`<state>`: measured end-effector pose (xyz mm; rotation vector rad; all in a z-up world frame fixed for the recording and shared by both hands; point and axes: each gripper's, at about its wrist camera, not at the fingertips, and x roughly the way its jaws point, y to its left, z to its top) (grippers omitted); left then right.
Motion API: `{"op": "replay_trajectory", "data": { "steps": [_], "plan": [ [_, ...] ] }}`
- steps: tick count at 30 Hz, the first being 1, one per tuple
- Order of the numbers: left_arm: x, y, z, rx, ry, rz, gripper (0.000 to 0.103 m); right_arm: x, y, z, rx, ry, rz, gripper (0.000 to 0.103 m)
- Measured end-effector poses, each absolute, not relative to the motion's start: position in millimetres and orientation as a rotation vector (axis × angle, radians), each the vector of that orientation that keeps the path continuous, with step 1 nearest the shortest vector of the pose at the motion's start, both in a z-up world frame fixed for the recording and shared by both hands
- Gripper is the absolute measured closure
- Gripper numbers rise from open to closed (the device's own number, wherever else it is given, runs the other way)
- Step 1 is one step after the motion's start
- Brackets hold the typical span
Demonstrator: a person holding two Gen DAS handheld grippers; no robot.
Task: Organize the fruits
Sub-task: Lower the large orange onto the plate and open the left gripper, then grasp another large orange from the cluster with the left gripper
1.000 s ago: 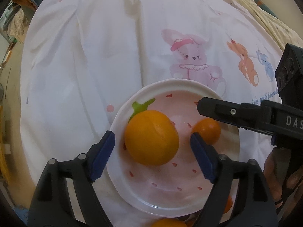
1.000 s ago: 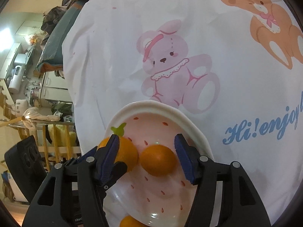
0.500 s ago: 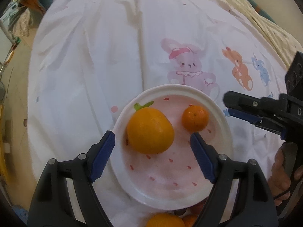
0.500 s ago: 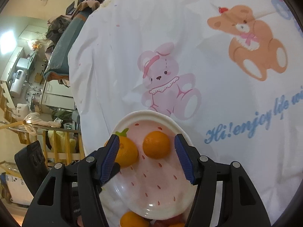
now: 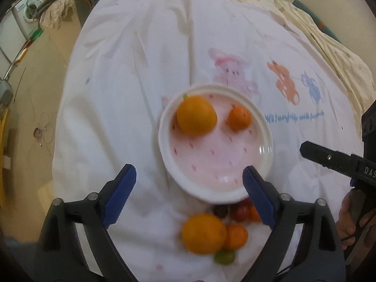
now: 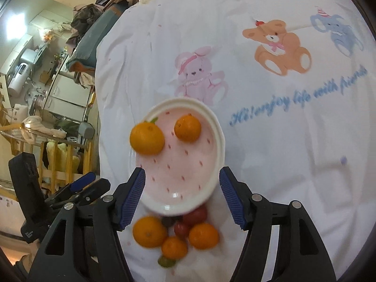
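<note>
Both hand-held grippers, left [image 5: 188, 193] and right [image 6: 182, 193], have just spread their jaws wider and lifted away empty, leaving a large orange [image 5: 196, 115] and a small tangerine [image 5: 239, 118] on the pink strawberry-print plate [image 5: 266, 141], while a loose pile of fruit [image 6: 175, 231] still waits on the white cartoon bedsheet [image 6: 282, 152].

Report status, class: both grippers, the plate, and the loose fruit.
Left gripper and right gripper open, empty, jaws just widened. Plate holds large orange and small orange. Loose fruit pile waits near the plate; nothing blocking.

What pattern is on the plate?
The plate is white-rimmed, pale pink inside with small red flecks; clearest in the right wrist view.
</note>
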<state>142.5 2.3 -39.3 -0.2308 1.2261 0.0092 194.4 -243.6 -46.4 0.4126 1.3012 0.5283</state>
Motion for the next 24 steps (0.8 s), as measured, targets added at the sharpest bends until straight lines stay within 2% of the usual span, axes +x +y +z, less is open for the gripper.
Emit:
{"op": "replay_trajectory", "data": {
  "steps": [9,22,24],
  "plan": [
    [101.0,-10.6,-76.0,-0.297,1.417,0.049,0.013,147.3,-263.2,-53.2,0.421,1.329,0.473,0.035],
    [93.6,-49.4,-103.9,-0.119,1.445,0.008,0.013,135.8,-270.4,-55.7,0.442,1.307,0.395,0.035],
    [94.8,-53.2,-106.9,-0.084,1.443,0.010,0.016,136.5,-270.0,-55.5,0.441,1.303,0.394,0.035]
  ]
}}
